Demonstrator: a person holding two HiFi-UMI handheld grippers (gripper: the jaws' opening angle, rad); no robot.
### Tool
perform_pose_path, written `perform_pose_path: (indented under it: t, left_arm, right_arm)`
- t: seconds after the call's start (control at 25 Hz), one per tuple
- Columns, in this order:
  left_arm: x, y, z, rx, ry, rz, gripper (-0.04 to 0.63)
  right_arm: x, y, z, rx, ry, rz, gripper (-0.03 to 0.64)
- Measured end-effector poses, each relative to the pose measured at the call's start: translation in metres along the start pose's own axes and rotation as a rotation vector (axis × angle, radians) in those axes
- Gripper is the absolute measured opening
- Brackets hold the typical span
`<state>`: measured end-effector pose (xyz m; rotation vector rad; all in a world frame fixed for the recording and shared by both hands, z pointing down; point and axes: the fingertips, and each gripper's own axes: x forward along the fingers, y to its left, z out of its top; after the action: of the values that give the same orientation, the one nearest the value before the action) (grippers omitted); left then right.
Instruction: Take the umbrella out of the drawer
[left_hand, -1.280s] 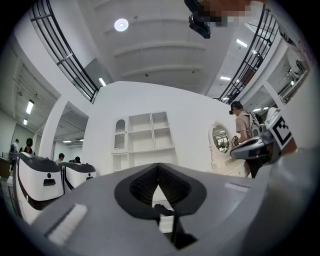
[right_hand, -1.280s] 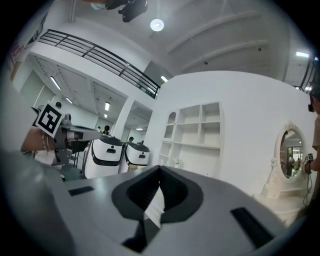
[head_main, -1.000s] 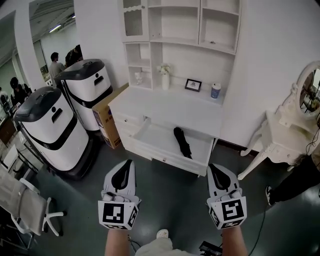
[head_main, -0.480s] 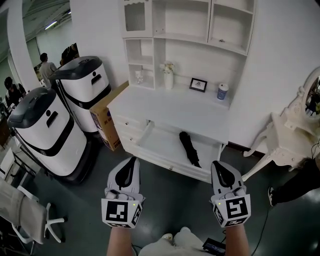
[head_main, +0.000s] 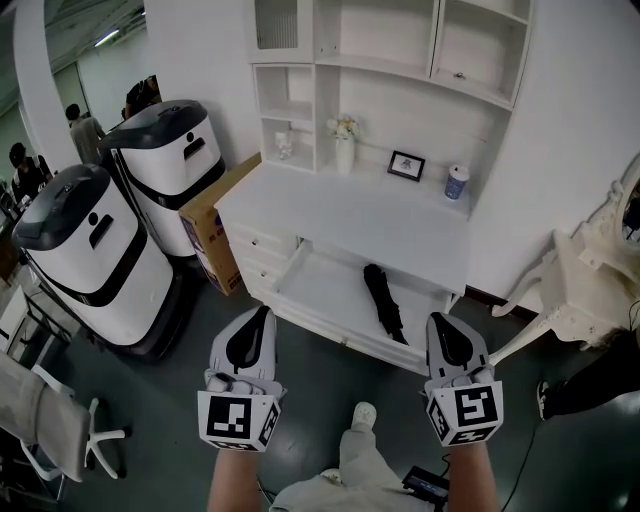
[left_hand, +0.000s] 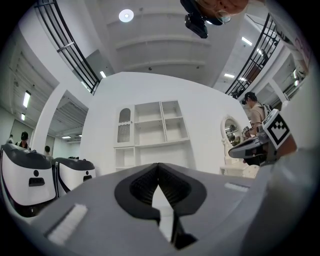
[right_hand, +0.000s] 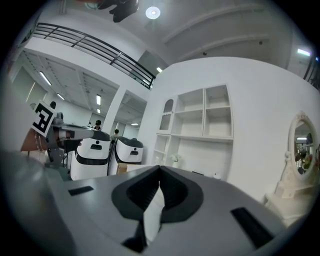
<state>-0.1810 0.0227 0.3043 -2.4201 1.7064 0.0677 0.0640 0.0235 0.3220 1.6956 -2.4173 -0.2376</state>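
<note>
A folded black umbrella (head_main: 385, 302) lies in the pulled-out white drawer (head_main: 330, 300) of the white cabinet (head_main: 350, 215). My left gripper (head_main: 262, 318) hangs in front of the drawer's left half, its jaws shut and empty. On the other side my right gripper (head_main: 441, 322) is level with the drawer's right front corner, also shut with nothing held. Both stand short of the drawer, above the dark floor. In the left gripper view the left gripper (left_hand: 159, 166) points at the cabinet's shelves; in the right gripper view the right gripper (right_hand: 160, 169) does the same.
Two white and black machines (head_main: 95, 250) and a cardboard box (head_main: 215, 225) stand left of the cabinet. A white dressing table (head_main: 590, 290) is at the right. On the cabinet top are a vase (head_main: 345, 150), a picture frame (head_main: 407, 165) and a can (head_main: 457, 182). People stand far left.
Both grippers have moved forward towards the cabinet, and the open drawer with the umbrella now lies closer in front of them. Both stay shut.
</note>
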Motion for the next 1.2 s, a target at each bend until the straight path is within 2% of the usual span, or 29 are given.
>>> perform_pose_path:
  t: [0.48,0.52,0.6,0.72,0.84,1.0,1.2]
  left_arm:
    - [0.111,0.0,-0.016,0.018,0.025,0.048,0.008]
    - [0.121,0.001,-0.017,0.019,0.027,0.054,0.008]
    - [0.142,0.001,-0.019,0.023,0.03,0.06,0.008]
    - [0.17,0.001,-0.024,0.031,0.038,0.069,0.008]
    - [0.196,0.003,-0.027,0.04,0.045,0.083,0.008]
    - [0.223,0.007,-0.031,0.05,0.052,0.104,0.008]
    - [0.248,0.011,-0.042,0.044,0.07,0.124,0.009]
  right_arm:
    - [0.1,-0.069,-0.018,0.058,0.012,0.1,0.011]
    - [0.11,-0.076,-0.02,0.064,0.015,0.111,0.021]
    - [0.13,-0.087,-0.023,0.075,0.026,0.134,0.102]
    - [0.159,-0.103,-0.029,0.09,0.046,0.164,0.171]
    - [0.186,-0.117,-0.033,0.121,0.056,0.205,0.273]
    - [0.216,-0.133,-0.034,0.12,0.043,0.227,0.301]
    - [0.24,-0.144,-0.043,0.129,0.054,0.233,0.302]
